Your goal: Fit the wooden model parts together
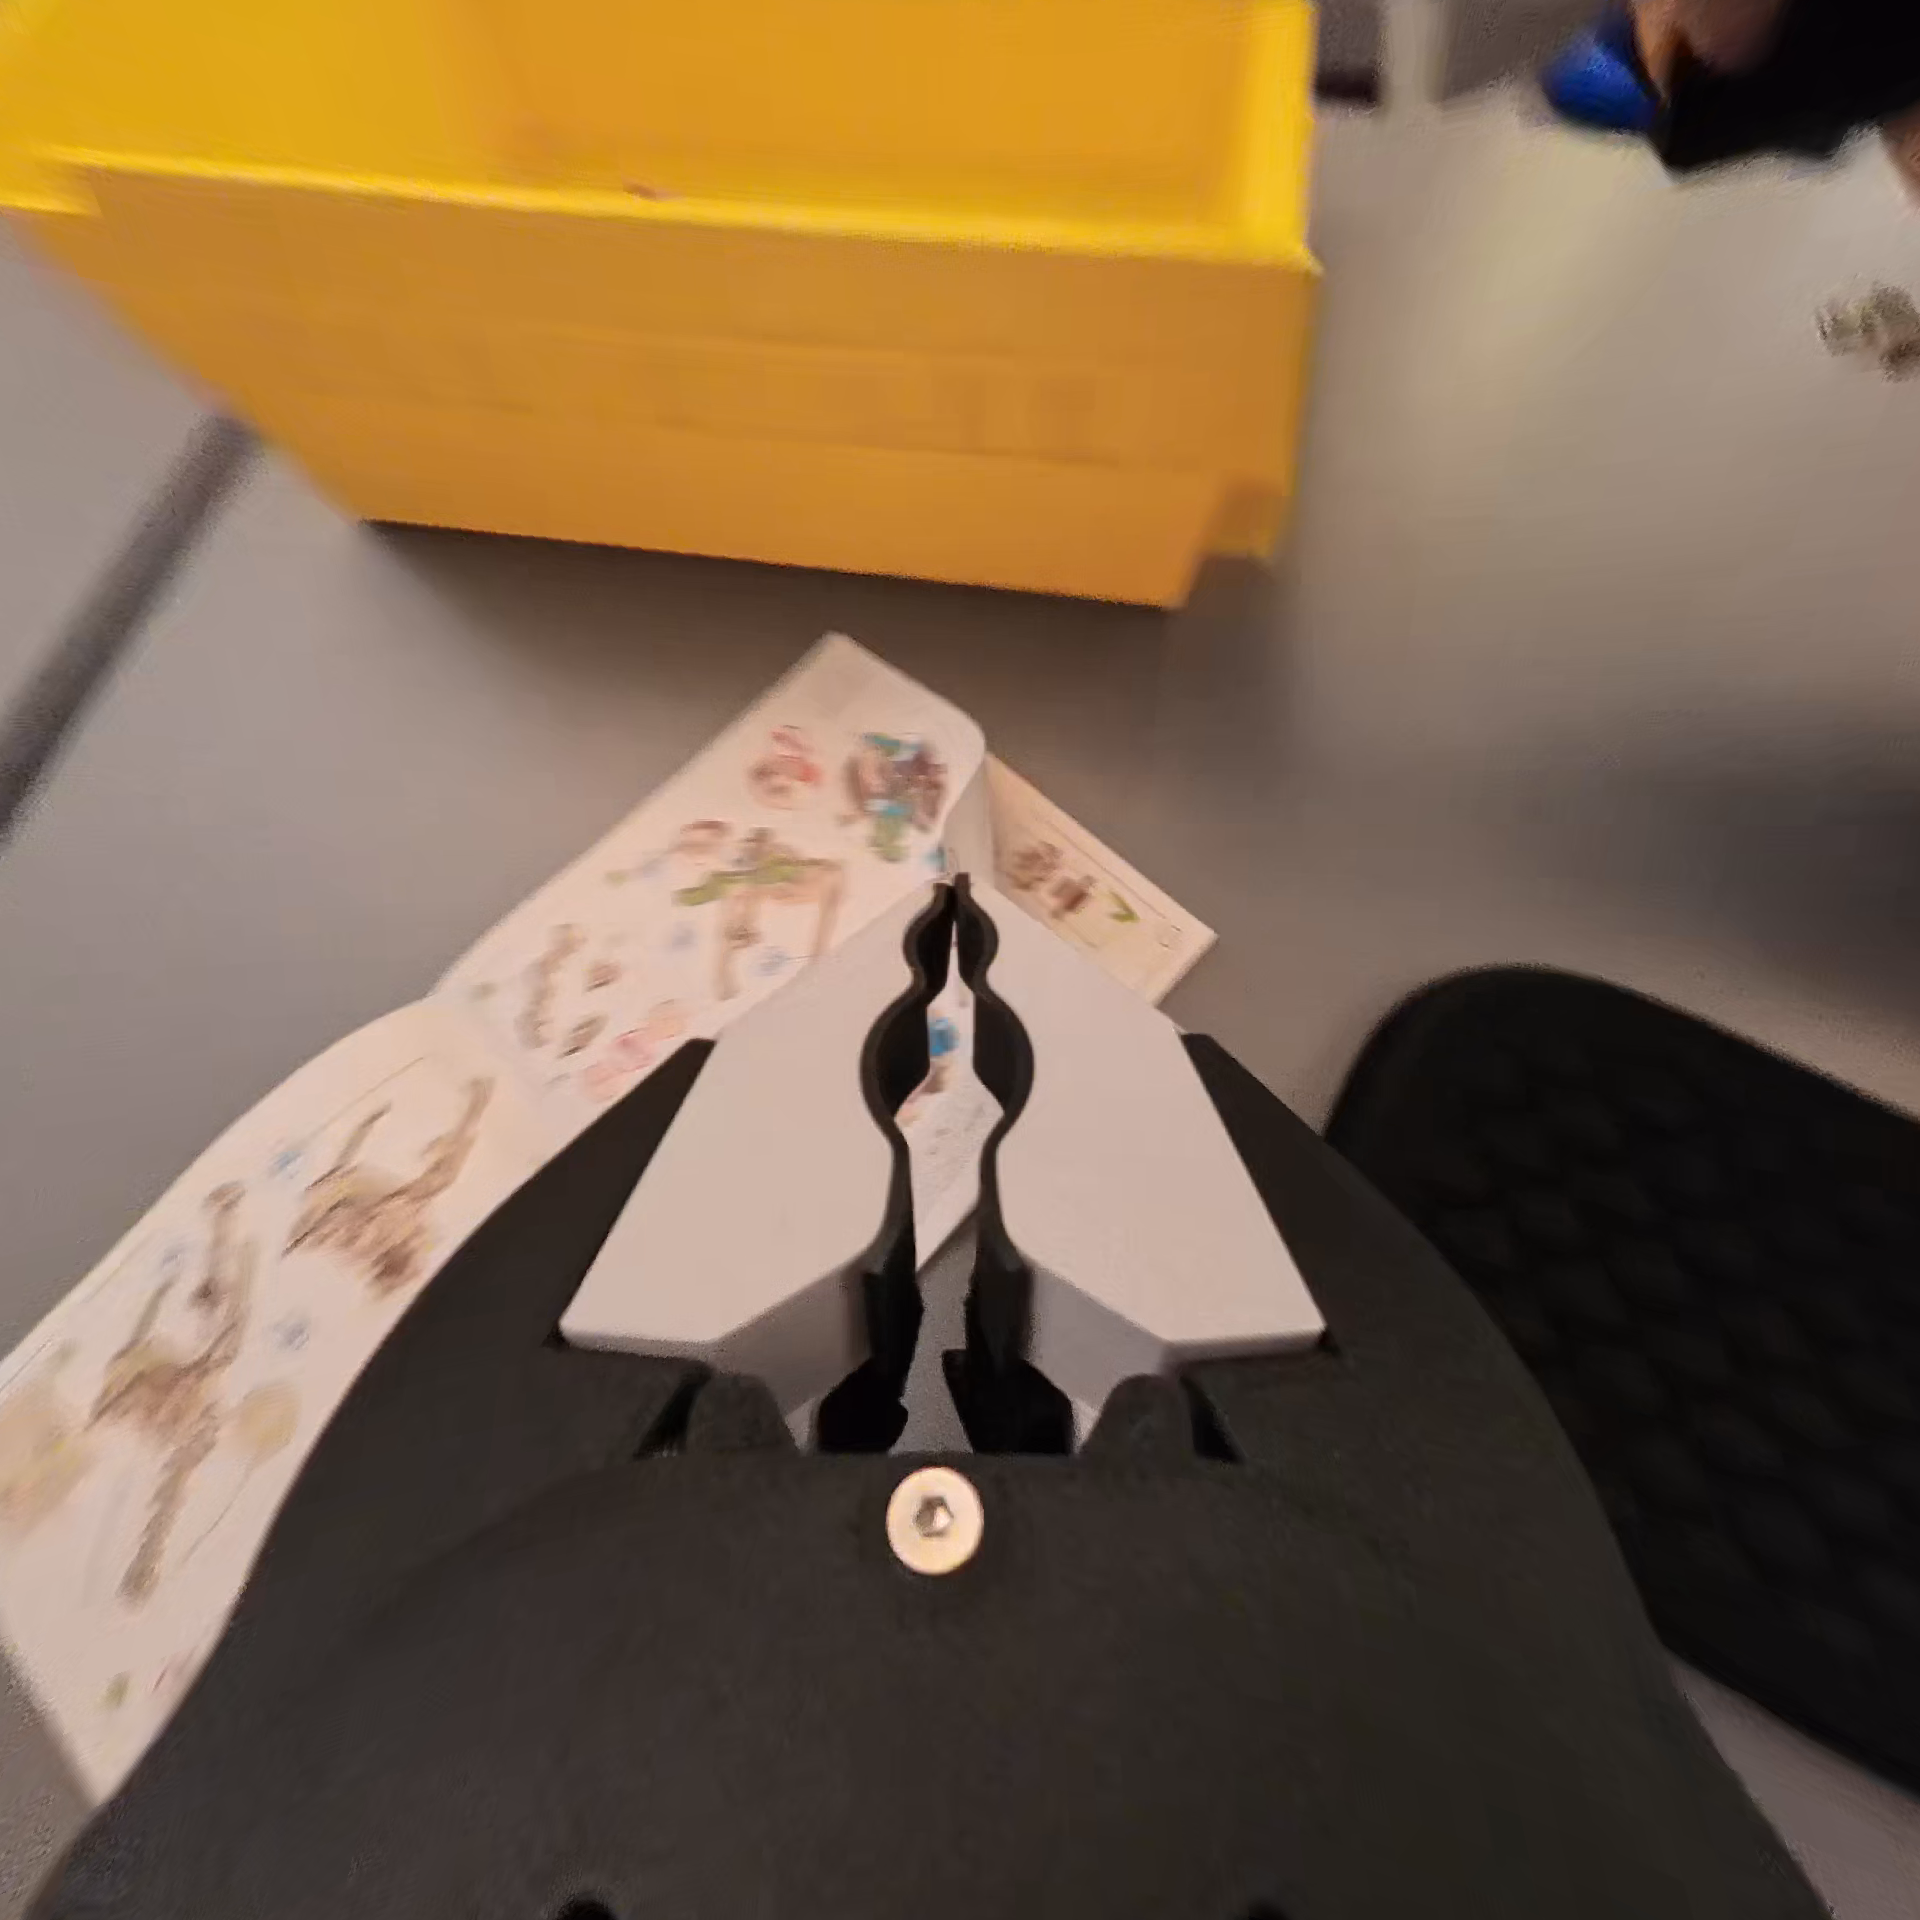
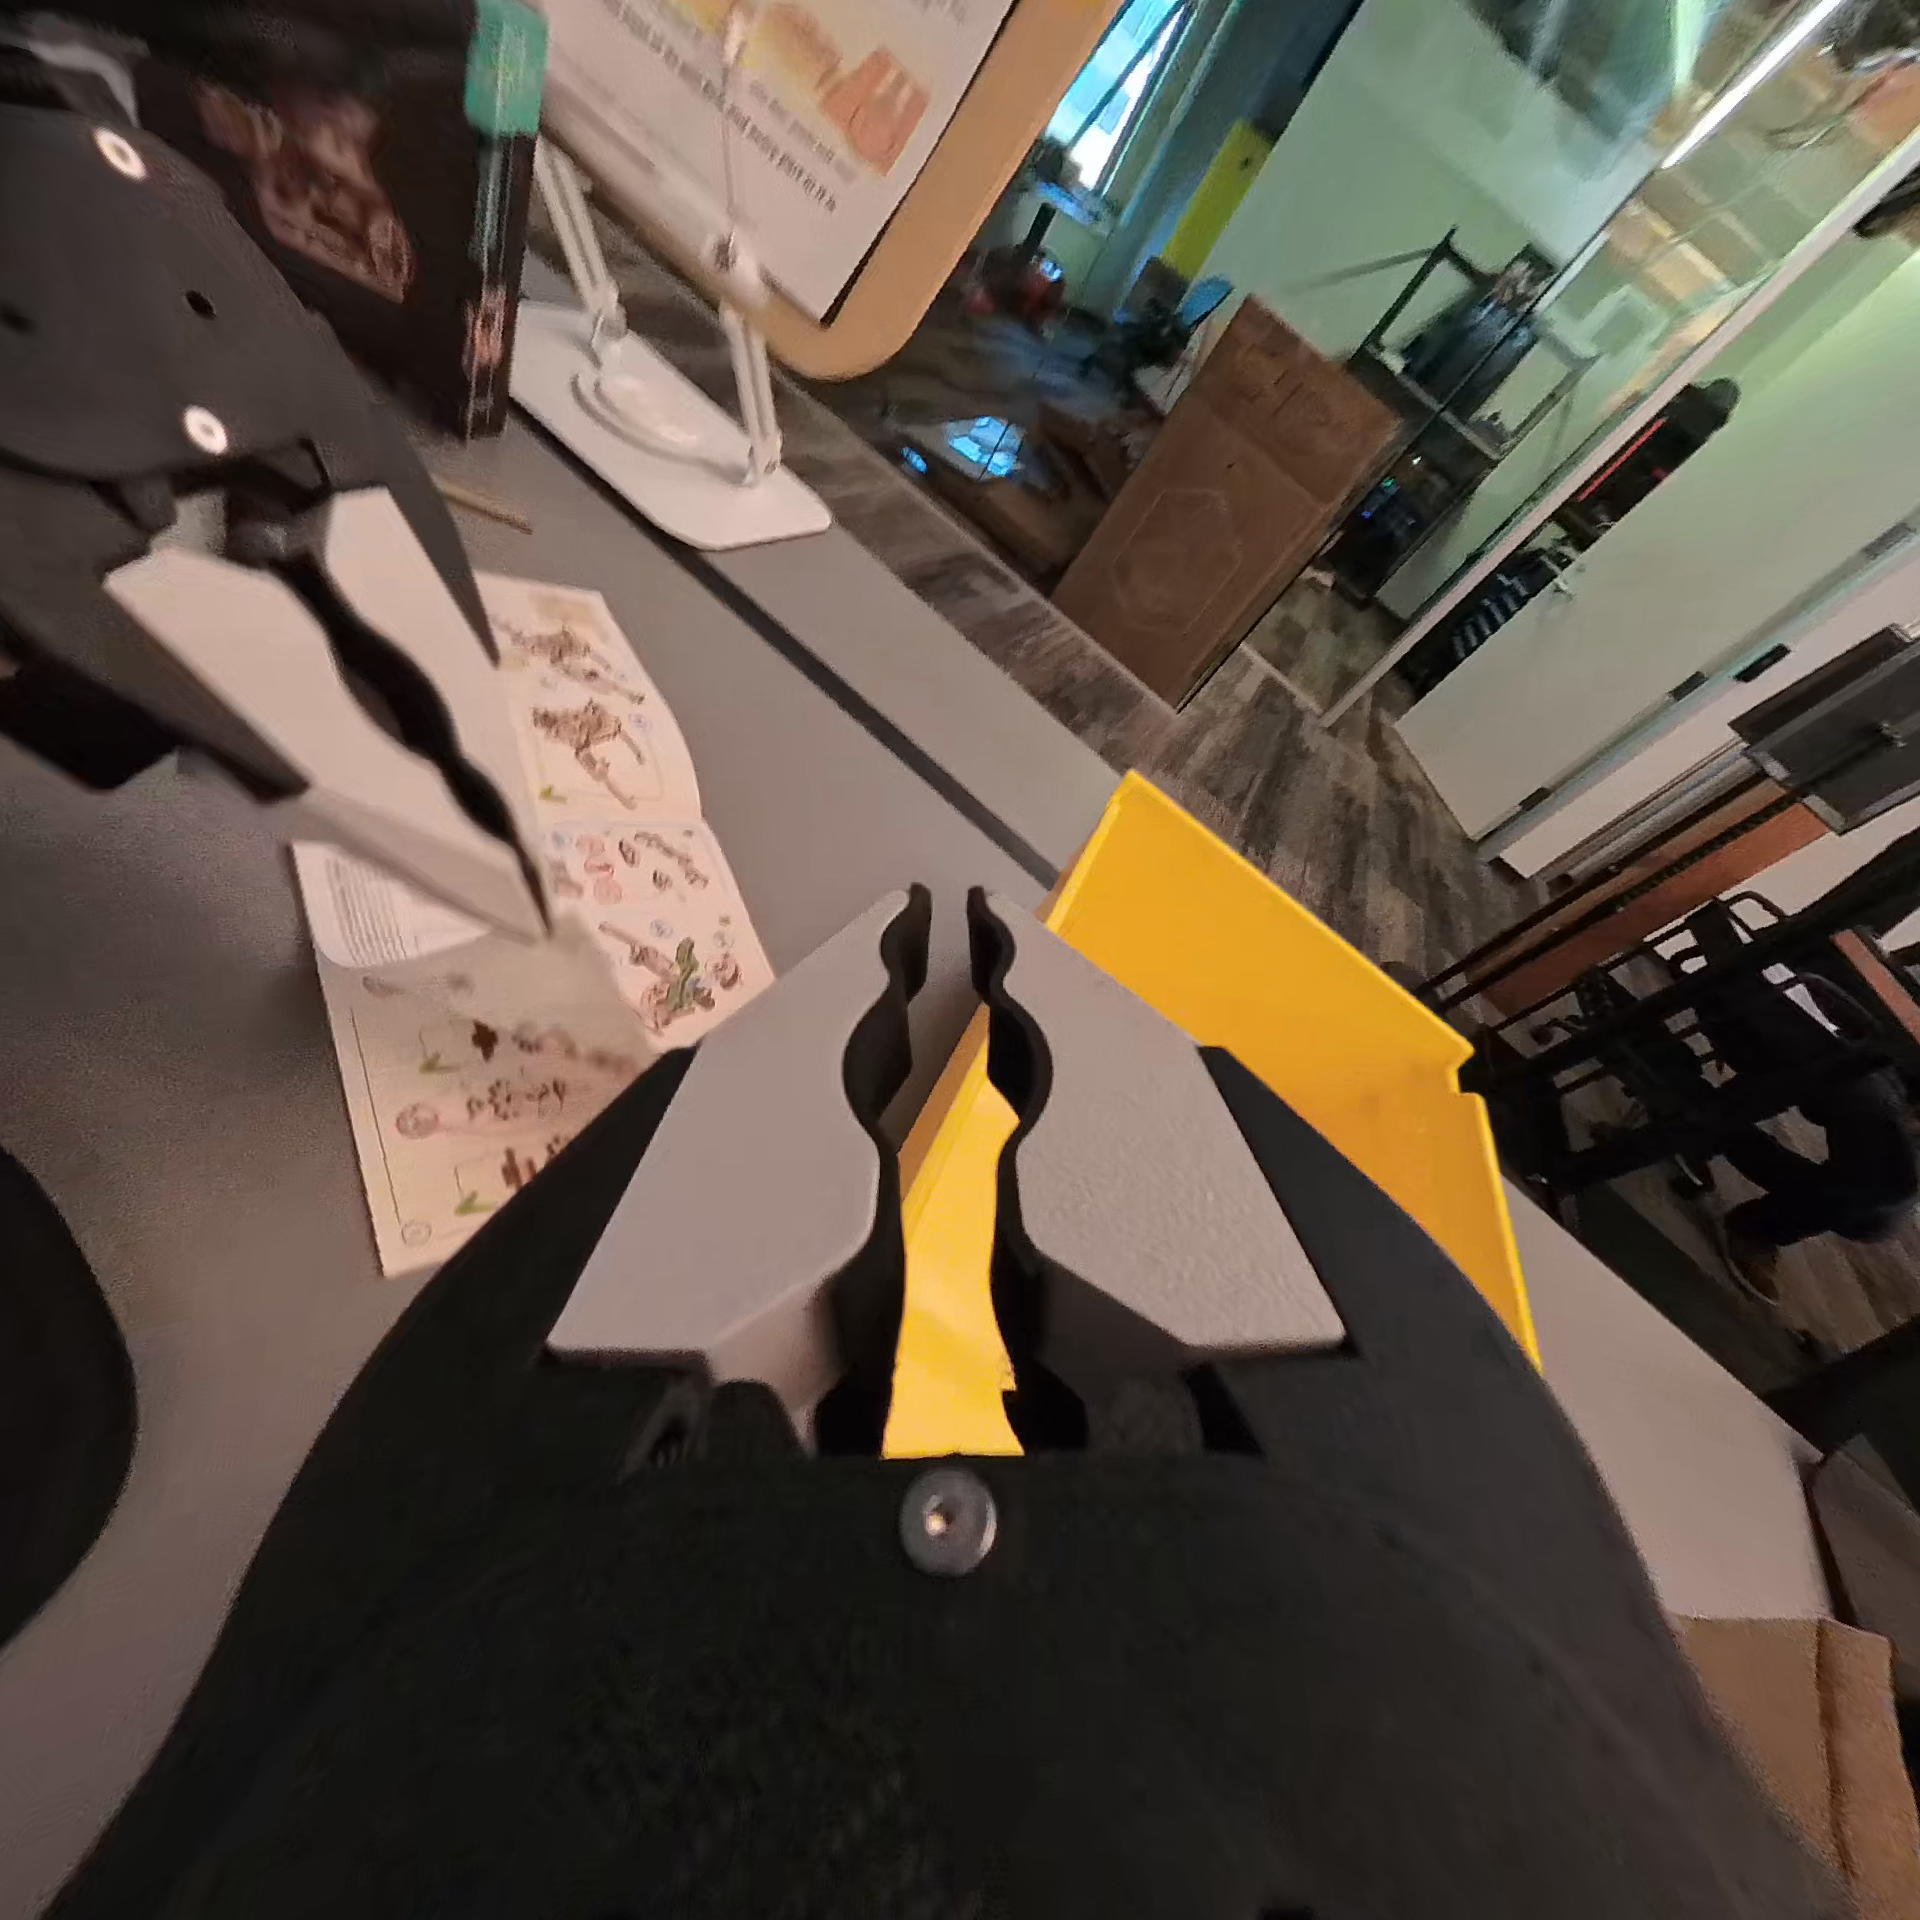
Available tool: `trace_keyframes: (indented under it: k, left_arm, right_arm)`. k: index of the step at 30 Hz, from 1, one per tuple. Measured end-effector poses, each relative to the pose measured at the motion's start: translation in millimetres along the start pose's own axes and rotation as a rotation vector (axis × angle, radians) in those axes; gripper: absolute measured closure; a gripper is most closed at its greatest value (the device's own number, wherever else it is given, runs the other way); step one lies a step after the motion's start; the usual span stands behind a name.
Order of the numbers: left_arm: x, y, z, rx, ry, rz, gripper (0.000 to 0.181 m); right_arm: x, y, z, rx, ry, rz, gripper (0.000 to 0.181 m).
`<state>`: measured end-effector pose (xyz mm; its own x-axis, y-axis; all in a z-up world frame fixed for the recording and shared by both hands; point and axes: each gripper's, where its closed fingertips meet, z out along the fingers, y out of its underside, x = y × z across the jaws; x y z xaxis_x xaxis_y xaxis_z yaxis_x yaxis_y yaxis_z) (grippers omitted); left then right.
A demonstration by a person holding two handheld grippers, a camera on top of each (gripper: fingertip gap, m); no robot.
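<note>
My left gripper (image 1: 956, 902) is shut, its tips pinching the edge of a page of the printed instruction sheet (image 1: 582, 997), which lies unfolded on the grey table (image 1: 1455, 727). The page curls up towards the tips. In the right wrist view the left gripper (image 2: 540, 920) reaches down to the sheet (image 2: 623, 748), and a blurred flap of paper rises to its tips. My right gripper (image 2: 948, 904) is open by a narrow gap with nothing between the pads, above the table beside the yellow bin (image 2: 1268, 1039). No wooden part shows clearly in either view.
The yellow bin (image 1: 727, 343) stands behind the sheet. A black mat (image 1: 1662, 1299) lies to the right. Small pale bits (image 1: 1870, 332) lie at the far right. A black box (image 2: 343, 208) and a white stand (image 2: 665, 447) are at the table's back. A cardboard box (image 2: 1818, 1766) sits off the table's edge. One gripper's finger ends stand about 12 cm off the other's.
</note>
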<state>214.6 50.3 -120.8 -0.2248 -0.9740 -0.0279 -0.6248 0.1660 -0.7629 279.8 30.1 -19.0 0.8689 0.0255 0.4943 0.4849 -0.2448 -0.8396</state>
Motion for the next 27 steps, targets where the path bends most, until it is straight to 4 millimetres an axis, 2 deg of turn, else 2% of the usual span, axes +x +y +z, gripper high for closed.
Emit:
trace_keyframes:
  k: [2, 4, 6, 9, 12, 14, 16, 21, 27]
  left_arm:
    - [-26.2, -12.1, -25.2, 0.087, -0.078, -0.112, 0.181]
    - [-50.8, -15.1, -51.1, 0.139, -0.141, -0.201, 0.181]
    - [-75.6, -11.1, -77.1, 0.18, -0.222, -0.262, 0.181]
    - [-104.4, 6.6, -108.5, 0.211, -0.321, -0.328, 0.181]
    - [-123.9, 31.6, -127.2, 0.216, -0.387, -0.396, 0.181]
    - [-130.5, 47.3, -133.6, 0.216, -0.393, -0.446, 0.181]
    - [-136.4, 63.0, -138.0, 0.203, -0.405, -0.485, 0.181]
    - [-153.0, 103.3, -141.8, 0.068, -0.488, -0.504, 0.181]
    - [-156.8, 145.3, -123.5, -0.162, -0.464, -0.514, 0.181]
  right_arm:
    - [-0.1, -7.3, -1.9, 0.034, -0.007, 0.037, 0.176]
    - [-9.3, -12.0, 2.3, 0.048, -0.05, 0.069, 0.176]
    - [-34.6, -15.7, 14.8, 0.042, -0.159, 0.103, 0.176]
    - [-84.5, -10.8, 46.4, -0.022, -0.305, 0.139, 0.177]
    - [-124.0, 21.9, 74.8, -0.183, -0.383, 0.091, 0.181]
    - [-139.7, 43.1, 86.1, -0.265, -0.424, 0.074, 0.181]
    - [-151.6, 49.0, 91.2, -0.287, -0.475, 0.122, 0.181]
    - [-152.8, 52.1, 94.7, -0.32, -0.481, 0.171, 0.181]
    - [-161.6, 68.8, 93.3, -0.388, -0.54, 0.176, 0.181]
